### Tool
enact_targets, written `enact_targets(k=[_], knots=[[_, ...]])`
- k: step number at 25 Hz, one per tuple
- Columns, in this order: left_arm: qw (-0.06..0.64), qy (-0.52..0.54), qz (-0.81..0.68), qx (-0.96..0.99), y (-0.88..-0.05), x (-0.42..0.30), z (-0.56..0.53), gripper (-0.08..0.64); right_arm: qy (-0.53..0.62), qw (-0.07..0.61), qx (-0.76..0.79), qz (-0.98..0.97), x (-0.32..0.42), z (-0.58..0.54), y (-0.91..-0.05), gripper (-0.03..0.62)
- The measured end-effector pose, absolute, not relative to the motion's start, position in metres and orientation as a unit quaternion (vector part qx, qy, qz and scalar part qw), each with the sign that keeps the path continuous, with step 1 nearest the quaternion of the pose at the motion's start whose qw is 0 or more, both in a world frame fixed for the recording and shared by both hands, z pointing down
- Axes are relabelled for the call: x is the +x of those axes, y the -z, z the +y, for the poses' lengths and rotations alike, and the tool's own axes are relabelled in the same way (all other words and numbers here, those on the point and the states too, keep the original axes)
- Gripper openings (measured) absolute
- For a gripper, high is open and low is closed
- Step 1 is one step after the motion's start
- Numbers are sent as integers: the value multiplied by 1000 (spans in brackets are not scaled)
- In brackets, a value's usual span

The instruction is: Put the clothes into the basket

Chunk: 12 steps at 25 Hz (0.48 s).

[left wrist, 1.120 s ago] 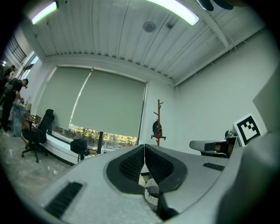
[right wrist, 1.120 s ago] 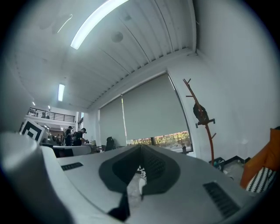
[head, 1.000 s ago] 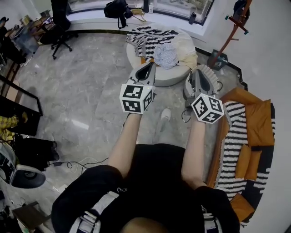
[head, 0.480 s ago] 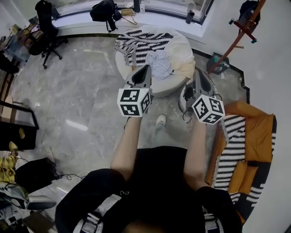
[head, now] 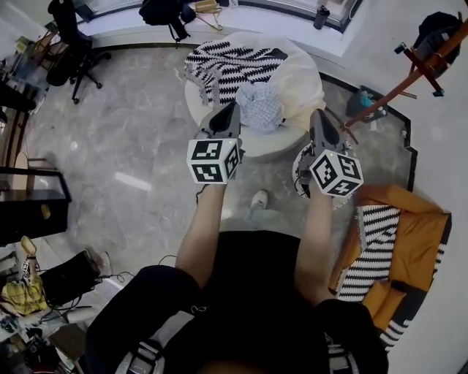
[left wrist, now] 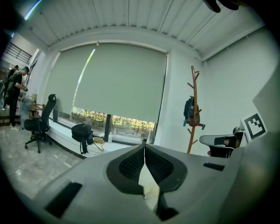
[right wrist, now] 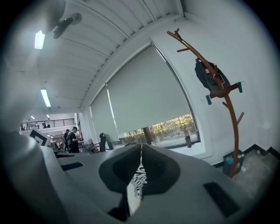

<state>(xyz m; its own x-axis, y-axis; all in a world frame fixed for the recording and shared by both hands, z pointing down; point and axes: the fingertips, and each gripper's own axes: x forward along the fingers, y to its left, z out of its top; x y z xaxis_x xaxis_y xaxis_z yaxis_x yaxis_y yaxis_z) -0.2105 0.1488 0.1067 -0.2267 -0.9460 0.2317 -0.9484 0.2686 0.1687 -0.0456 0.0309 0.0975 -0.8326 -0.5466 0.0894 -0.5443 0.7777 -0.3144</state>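
In the head view a round white seat (head: 274, 142) carries the clothes: a black-and-white zigzag cloth (head: 230, 62), a pale blue checked garment (head: 261, 106) and a cream cloth (head: 301, 73). My left gripper (head: 232, 107) hovers shut at the seat's near edge, just left of the blue garment. My right gripper (head: 316, 115) is shut beside the seat's right edge. The white ribbed basket (head: 298, 174) stands on the floor under the right gripper and is mostly hidden by it. The left gripper (left wrist: 144, 142) and right gripper (right wrist: 141, 147) show pressed jaws with nothing held.
An orange couch with a zigzag throw (head: 398, 241) fills the right side. A wooden coat stand (head: 420, 58) rises at the far right. An office chair (head: 69, 40) and a black bag (head: 161, 11) are at the back left. Cluttered shelves line the left edge.
The view has moved toward the round seat, which now lies closer under both grippers. Both grippers travelled forward together and stayed shut.
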Motion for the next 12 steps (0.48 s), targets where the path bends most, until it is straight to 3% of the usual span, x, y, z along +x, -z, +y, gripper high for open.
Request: enact_targets(k=[8, 12], knots=[[185, -30, -774, 605, -152, -218, 103, 9, 227, -9, -294, 928, -53, -12, -161, 12], [239, -9, -761, 604, -215, -222, 100, 9, 228, -57, -277, 932, -72, 8, -221, 12]])
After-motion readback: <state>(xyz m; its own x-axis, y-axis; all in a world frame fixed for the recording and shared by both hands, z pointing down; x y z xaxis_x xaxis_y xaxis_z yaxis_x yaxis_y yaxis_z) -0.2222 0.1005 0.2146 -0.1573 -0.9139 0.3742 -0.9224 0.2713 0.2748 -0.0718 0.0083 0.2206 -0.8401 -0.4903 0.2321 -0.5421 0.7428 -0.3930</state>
